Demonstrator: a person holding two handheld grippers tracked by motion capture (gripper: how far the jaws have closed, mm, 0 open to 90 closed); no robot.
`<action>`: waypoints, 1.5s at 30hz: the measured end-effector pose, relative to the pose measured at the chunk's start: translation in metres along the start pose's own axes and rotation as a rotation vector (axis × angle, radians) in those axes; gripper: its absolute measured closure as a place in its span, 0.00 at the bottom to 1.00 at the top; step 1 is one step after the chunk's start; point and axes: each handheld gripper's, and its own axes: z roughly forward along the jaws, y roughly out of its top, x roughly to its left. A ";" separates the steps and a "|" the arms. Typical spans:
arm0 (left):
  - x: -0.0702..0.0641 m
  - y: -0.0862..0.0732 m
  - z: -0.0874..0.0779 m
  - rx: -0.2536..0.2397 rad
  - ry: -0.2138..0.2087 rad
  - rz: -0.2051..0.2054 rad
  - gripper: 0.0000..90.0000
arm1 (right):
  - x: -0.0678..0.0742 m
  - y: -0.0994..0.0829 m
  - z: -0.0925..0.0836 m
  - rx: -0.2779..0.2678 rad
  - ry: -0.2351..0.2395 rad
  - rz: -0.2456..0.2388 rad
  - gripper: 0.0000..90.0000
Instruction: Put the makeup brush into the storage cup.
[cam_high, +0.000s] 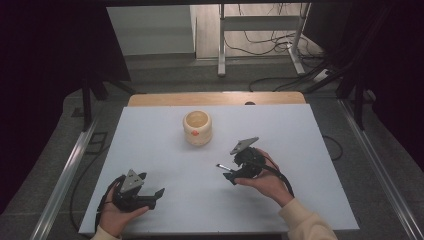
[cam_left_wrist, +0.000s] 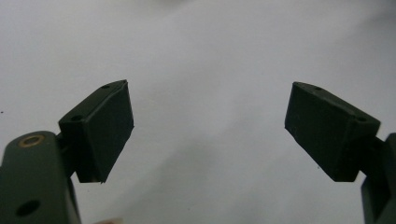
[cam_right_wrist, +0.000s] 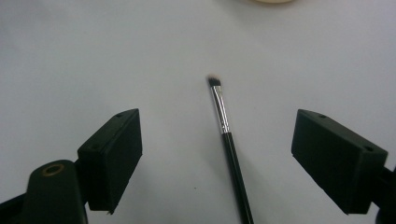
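Observation:
A thin make-up brush (cam_right_wrist: 229, 140) with a black handle, silver ferrule and small dark tip lies flat on the white table top (cam_high: 165, 150). My right gripper (cam_right_wrist: 217, 128) hovers over it, open, one jaw on each side of the handle and neither touching it. From the high view the brush (cam_high: 221, 166) pokes out to the left of the right gripper (cam_high: 231, 171). A cream pot (cam_high: 197, 128) with an orange mark on its side stands upright behind them, mid-table. My left gripper (cam_high: 151, 186) rests open near the front left, with bare table between its jaws (cam_left_wrist: 208, 107).
The pot's rim (cam_right_wrist: 273, 1) just shows at the top of the right gripper view. A wooden strip (cam_high: 215, 98) runs along the table's far edge. Beyond it are a metal stand (cam_high: 260, 30) and floor cables (cam_high: 270, 45).

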 end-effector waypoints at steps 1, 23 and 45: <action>0.000 0.000 0.000 0.000 0.000 0.000 0.17 | 0.000 0.000 0.001 0.007 -0.002 0.002 0.19; -0.002 0.002 -0.001 -0.008 -0.001 0.007 0.17 | -0.008 0.001 0.027 0.164 -0.021 0.005 0.22; -0.001 0.001 -0.002 -0.013 0.001 0.005 0.18 | -0.011 0.005 0.044 0.298 0.011 -0.025 0.47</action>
